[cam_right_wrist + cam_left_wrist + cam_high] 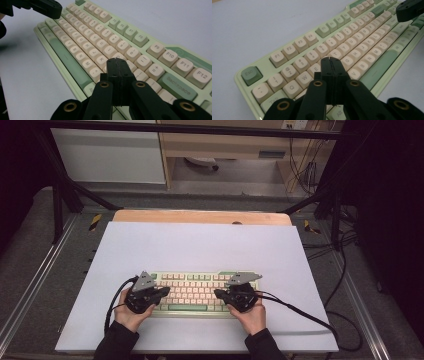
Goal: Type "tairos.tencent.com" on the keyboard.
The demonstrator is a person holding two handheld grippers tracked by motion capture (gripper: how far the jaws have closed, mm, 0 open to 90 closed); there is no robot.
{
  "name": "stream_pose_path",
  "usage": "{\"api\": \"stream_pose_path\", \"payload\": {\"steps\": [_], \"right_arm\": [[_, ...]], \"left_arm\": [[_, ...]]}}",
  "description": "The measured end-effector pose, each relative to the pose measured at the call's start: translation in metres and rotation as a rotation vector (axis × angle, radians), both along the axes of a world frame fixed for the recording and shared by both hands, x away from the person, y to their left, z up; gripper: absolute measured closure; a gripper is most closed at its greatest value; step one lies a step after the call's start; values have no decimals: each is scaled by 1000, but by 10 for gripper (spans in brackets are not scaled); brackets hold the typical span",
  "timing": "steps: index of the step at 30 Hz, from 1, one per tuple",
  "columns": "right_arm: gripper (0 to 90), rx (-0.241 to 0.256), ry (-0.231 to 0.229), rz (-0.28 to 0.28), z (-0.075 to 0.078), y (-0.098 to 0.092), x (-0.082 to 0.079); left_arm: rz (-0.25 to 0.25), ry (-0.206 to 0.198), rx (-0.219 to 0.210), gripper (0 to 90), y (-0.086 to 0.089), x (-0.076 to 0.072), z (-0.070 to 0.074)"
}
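- Left gripper (331,60): jaws pressed fully together, nothing held between them; tip poised over the letter rows near E, R and D, contact with a key not discernible.
- Right gripper (117,61): jaws likewise closed flat against each other, empty; tip poised over the right-hand letter block, near L and the punctuation keys.
- Likely step in hand: pressing keys with the closed jaw tips, used as single blunt styluses.
- Keep both jaw pairs closed, so that one narrow tip meets one keycap only.
- Descend straight onto the cap centre; avoid the gaps between caps, where a tip could catch an edge or depress two keys.
- Press lightly and lift clear before travelling sideways.
- Keep the trailing cables off the key field.
- Keyboard (195,292): flat on the white table cover (200,245), near the person's edge, between left hand (131,316) and right hand (252,317).
- Appearance: pale green case, cream letter and number caps, darker green Esc (251,74), spacebar (67,63) and Backspace (178,87); function row set apart above the numbers.
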State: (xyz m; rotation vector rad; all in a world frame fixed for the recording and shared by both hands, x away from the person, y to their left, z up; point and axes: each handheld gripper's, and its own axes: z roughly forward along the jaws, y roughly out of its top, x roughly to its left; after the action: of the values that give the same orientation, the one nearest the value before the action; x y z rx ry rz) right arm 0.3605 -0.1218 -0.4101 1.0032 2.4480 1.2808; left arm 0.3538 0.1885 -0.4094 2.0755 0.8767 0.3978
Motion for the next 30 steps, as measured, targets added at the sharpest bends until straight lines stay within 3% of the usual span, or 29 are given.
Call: {"api": "stream_pose_path", "payload": {"steps": [16, 30], "right_arm": [[900, 1, -2, -11, -3, -11, -2], [900, 4, -5, -8, -3, -12, -2]], "left_arm": [[-9, 23, 31, 898, -33, 17, -8], [-6, 31, 52, 898, -40, 23, -17]]}}
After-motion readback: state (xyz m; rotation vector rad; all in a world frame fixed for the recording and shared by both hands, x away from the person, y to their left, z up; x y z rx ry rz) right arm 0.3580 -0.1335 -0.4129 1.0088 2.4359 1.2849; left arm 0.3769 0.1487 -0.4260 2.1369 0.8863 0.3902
